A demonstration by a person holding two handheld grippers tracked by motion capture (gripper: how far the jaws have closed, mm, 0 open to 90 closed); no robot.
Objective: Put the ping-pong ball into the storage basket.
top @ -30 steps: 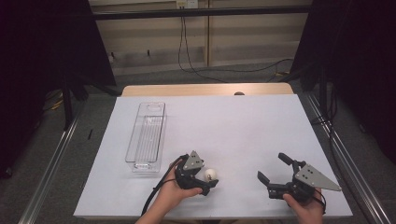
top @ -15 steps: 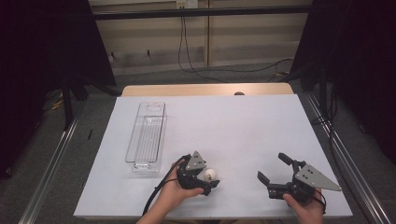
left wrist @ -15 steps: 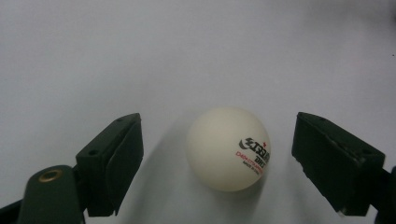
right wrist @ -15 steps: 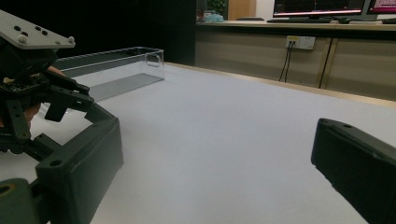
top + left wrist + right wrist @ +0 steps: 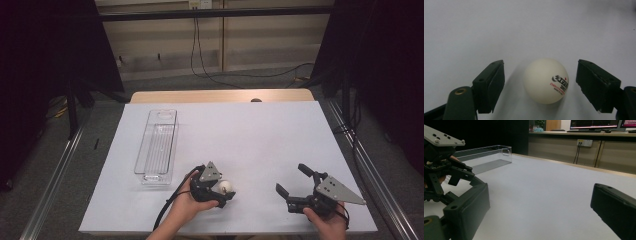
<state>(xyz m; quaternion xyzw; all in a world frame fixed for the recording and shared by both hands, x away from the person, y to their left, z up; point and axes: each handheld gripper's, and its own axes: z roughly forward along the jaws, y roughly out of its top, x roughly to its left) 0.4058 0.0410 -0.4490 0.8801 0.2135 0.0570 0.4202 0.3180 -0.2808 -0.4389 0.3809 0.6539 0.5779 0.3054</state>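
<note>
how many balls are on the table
1. The ball lies on the white table near its front edge, between the open jaws of the left hand-held gripper, right of the clear tray.

Dim room, soft blur, faint shadows

White ping-pong ball [image 5: 545,80], matte, round, w/ black-and-red print and a small red star facing right in the left gripper view. Sits on the white table [image 5: 250,135], near its front edge, left of centre, casting a soft shadow.
</note>
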